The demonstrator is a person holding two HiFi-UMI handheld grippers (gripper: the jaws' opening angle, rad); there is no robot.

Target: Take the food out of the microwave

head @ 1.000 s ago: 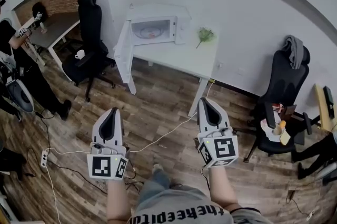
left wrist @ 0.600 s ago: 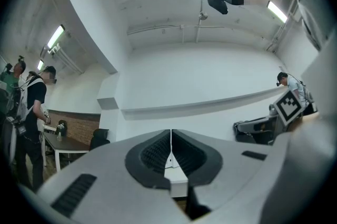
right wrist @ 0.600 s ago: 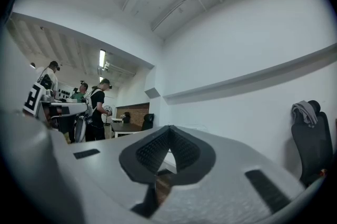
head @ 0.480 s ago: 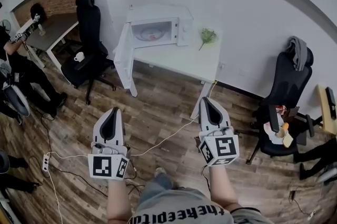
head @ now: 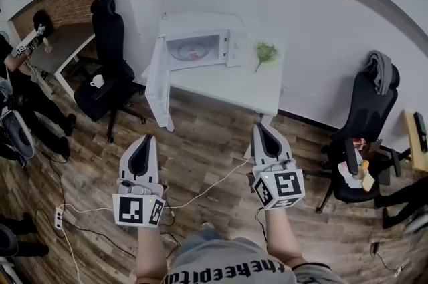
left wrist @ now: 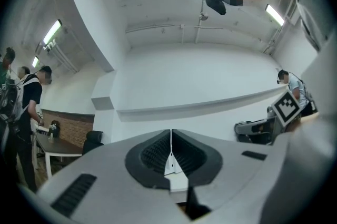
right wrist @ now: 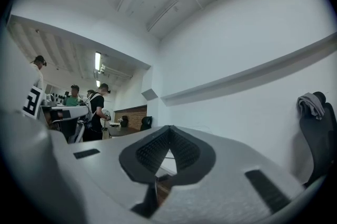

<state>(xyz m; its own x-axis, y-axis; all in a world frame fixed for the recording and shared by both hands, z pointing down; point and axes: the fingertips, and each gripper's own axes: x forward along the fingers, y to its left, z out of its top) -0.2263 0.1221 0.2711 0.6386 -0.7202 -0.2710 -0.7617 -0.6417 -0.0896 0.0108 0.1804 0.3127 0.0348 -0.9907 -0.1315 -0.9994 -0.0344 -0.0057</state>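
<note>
A white microwave [head: 200,42] stands on a white table [head: 251,85] against the far wall, its door [head: 155,79] swung open to the left. Inside it sits a plate with reddish food [head: 192,52]. My left gripper [head: 142,144] and right gripper [head: 264,131] are held side by side over the wooden floor, well short of the table, both pointing toward it. Each has its jaws shut with nothing between them. In the left gripper view the left gripper [left wrist: 170,133] faces the bare white wall; in the right gripper view the right gripper [right wrist: 169,129] does too.
A small green plant [head: 265,52] lies on the table right of the microwave. Black office chairs stand at the left [head: 107,55] and at the right [head: 364,122]. Cables [head: 207,172] trail across the floor. People stand by a desk [head: 57,49] at the far left.
Both grippers and the head have advanced toward the table; the microwave and table sit slightly nearer and lower in the head view. The jaws stayed shut.
</note>
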